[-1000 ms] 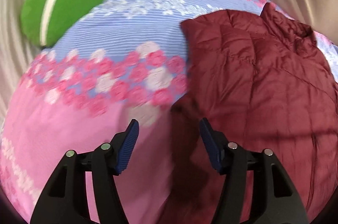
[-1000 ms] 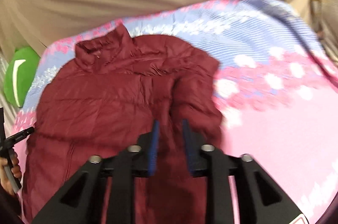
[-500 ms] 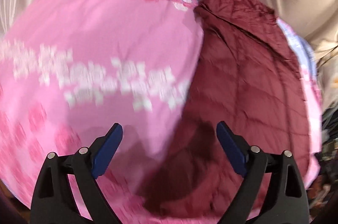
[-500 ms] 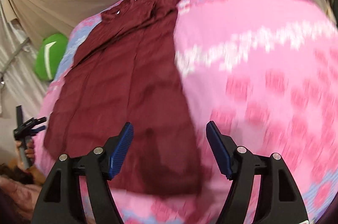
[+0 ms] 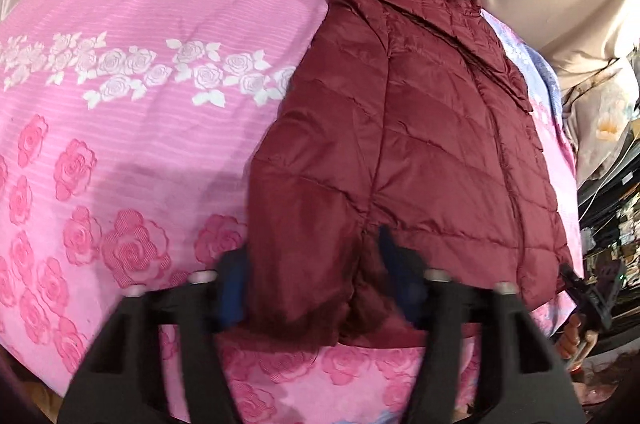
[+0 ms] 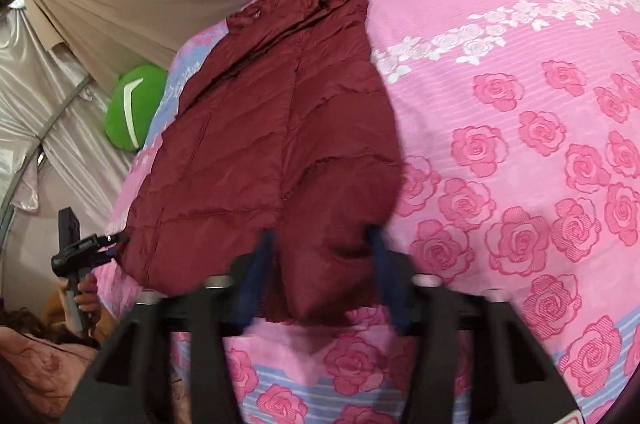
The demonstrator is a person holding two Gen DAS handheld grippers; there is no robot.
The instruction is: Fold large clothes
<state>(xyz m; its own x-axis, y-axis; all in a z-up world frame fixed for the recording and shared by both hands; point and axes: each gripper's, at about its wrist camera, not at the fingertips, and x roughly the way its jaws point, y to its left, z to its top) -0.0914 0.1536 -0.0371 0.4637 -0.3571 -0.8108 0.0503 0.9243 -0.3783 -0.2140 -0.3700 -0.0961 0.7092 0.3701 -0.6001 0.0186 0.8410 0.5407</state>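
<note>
Jacket (image 5: 404, 128) lies flat on the pink bedspread (image 5: 140, 64), hem nearest. Left gripper (image 5: 310, 288) and right gripper (image 6: 320, 276) each straddle a hem corner, jaws apart. Slick padding may slip out, leaving a crooked fold.

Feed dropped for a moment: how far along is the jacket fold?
Done: the maroon jacket lies narrowed lengthwise on the floral bedspread, sleeves seemingly tucked in. In hand: the left gripper and right gripper straddle its hem corners, fingers apart. Left: closing, then folding hem toward collar.
</note>
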